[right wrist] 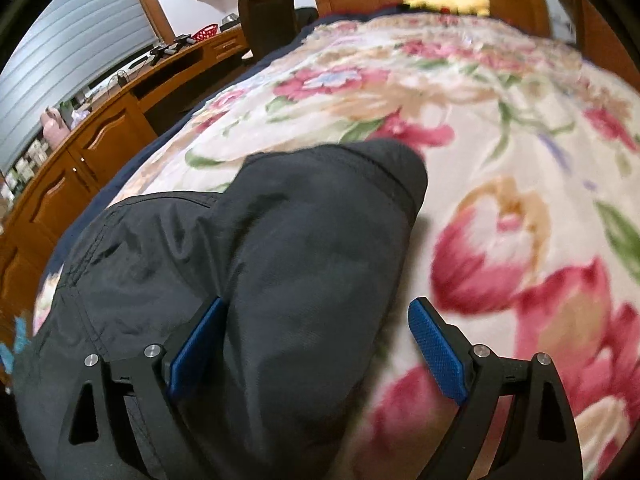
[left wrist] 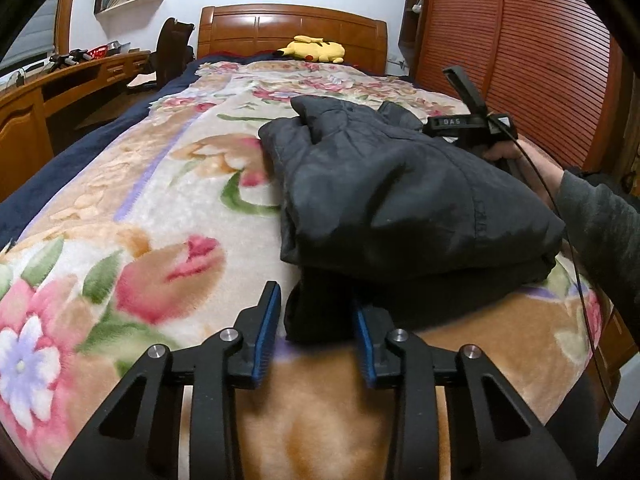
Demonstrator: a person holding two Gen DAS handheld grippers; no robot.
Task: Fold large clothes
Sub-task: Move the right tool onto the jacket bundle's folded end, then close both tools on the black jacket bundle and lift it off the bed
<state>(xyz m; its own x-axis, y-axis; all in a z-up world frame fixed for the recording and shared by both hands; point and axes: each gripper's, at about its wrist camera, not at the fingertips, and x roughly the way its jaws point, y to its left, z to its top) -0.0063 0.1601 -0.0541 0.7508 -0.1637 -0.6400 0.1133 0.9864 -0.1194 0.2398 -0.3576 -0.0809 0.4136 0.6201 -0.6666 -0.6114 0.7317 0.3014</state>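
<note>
Left tongs (left wrist: 316, 320), spread astride the dark garment's (left wrist: 400, 192) near hem on the floral bed (left wrist: 140, 200); right tongs (right wrist: 316, 332), spread over its folded bulk: pinch both layers squarely before folding.

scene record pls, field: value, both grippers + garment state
surface: bed with floral blanket
garment: dark jacket, bunched and partly folded on the blanket
left gripper: open, dark cloth between the fingers, not clamped
right gripper: open, a fold of the jacket between the fingers
background: yellow plush toy by the wooden headboard; desk beside the bed
fold status: not neat yet
</note>
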